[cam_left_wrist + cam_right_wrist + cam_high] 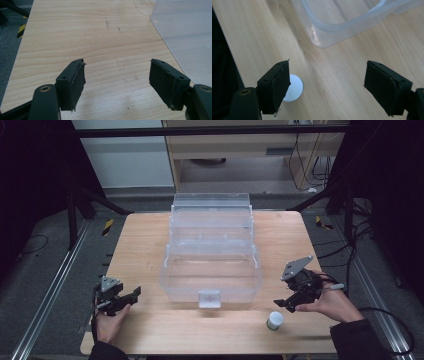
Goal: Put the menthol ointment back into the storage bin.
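Clearly the closest thing to either tool is a small white-capped bottle [274, 320], standing upright on the wooden table [150, 245] near its front edge, on the person's right side. It sits just below and slightly left of the right gripper [286, 303] in the high view, near it but not touching. The right hand [330, 302] holds that gripper low over the table with the jaws pointing left, toward the table's middle, and spread wide with nothing between them. In the right gripper view the bottle's round white cap [293, 88] peeks out beside and partly behind one jaw, outside the gap, so the bottle lies off to that jaw's side rather than between the two. My judgement is that the coming move needs the right gripper to shift sideways toward the bottle until the cap sits centred in the gap. The bottle's long axis is vertical, so a level grasp from the side should suit it.

A clear plastic tiered box [212, 250] stands open at the table's centre, between the two hands.

The left gripper [129, 296] rests at the table's front left, well apart from the bottle, held in the left hand [107, 322]. Its jaws are also spread wide and empty, pointing over bare wood toward the box's clear wall [185, 37]
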Demonstrator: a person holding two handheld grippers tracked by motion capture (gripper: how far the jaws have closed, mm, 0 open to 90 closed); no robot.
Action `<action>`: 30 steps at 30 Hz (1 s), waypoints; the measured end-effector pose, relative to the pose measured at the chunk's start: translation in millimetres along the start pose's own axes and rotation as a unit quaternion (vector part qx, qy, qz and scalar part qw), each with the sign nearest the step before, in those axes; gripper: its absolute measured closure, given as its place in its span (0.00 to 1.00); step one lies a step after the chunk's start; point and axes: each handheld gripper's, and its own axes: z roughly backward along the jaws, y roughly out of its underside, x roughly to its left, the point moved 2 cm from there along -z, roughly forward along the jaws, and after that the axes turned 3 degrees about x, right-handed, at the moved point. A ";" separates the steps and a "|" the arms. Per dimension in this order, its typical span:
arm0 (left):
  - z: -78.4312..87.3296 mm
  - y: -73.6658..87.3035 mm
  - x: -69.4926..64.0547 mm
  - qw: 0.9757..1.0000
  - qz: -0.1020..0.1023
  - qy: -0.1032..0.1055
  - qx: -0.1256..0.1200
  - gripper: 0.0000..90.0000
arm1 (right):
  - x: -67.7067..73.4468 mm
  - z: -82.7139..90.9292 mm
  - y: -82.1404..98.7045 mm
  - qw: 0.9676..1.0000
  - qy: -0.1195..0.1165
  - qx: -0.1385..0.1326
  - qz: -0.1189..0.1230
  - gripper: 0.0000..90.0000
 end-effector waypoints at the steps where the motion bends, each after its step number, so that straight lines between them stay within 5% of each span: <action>1: -0.3 0.0 -0.2 1.000 0.000 0.000 0.000 0.31 | 2.2 -0.8 0.0 1.000 -0.004 0.008 0.005 0.23; 8: -0.6 0.2 -1.9 1.000 -0.006 -0.001 0.003 0.31 | 11.5 -8.5 0.3 0.998 -0.023 0.050 0.030 0.23; 30: -1.4 0.7 -2.3 1.000 -0.010 -0.003 0.006 0.31 | 31.2 -23.2 3.2 0.988 -0.049 0.112 0.090 0.29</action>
